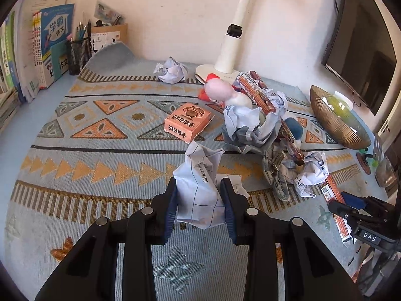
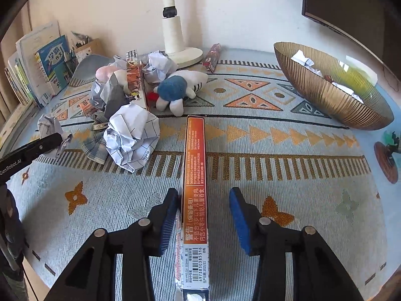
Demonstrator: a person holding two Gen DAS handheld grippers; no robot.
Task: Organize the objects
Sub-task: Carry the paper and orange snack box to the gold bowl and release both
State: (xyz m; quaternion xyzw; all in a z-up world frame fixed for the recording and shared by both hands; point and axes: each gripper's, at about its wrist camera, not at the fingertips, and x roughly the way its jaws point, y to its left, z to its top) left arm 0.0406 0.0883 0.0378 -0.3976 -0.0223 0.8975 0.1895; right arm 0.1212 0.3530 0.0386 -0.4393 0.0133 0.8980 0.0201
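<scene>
My left gripper is shut on a crumpled sheet of white paper just above the patterned mat. My right gripper is open; a long orange pen box lies between its jaws, touching the left pad, clear of the right one. A gold ribbed bowl holding paper scraps stands at the right; it also shows in the left wrist view. A pile of crumpled papers, plush toys and boxes lies mid-mat.
A small orange box and another paper ball lie on the mat. A white lamp base stands at the back. Books and a mesh pen holder line the left. A monitor stands at the right.
</scene>
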